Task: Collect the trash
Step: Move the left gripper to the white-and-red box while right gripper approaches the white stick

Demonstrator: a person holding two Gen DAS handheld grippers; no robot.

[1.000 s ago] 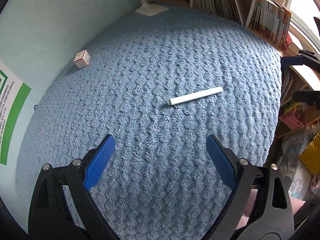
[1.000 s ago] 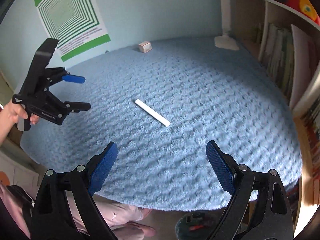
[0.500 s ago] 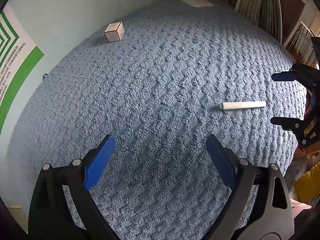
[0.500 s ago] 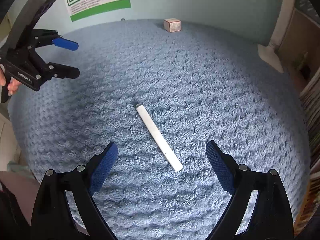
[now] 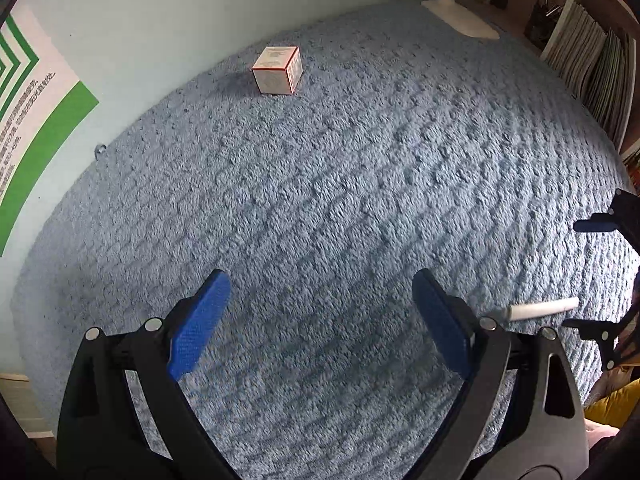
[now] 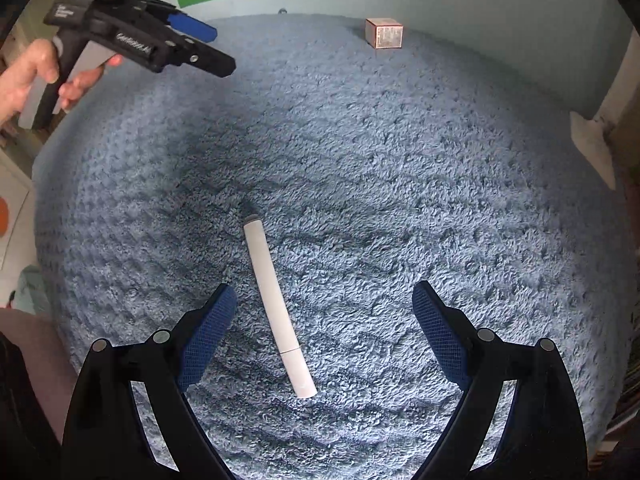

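Note:
A white pen-like stick [image 6: 276, 306] lies on the blue fluffy mat [image 6: 400, 200]; it reaches in between my right gripper's open fingers, nearer the left one. My right gripper [image 6: 324, 320] is open and empty just above it. The stick also shows at the right edge of the left wrist view [image 5: 540, 309]. A small white and red box [image 5: 278, 71] stands near the wall, far ahead of my left gripper [image 5: 320, 308], which is open and empty. The box also shows in the right wrist view [image 6: 384, 33]. The left gripper appears there at the upper left [image 6: 208, 50].
A light blue wall with a green and white poster [image 5: 36, 120] borders the mat. A white lamp base [image 5: 460, 20] stands at the back right. Bookshelves [image 5: 592, 68] line the right side.
My right gripper has moved down and forward over the stick. My left gripper has swung left toward the box, so the stick has slid to its right edge.

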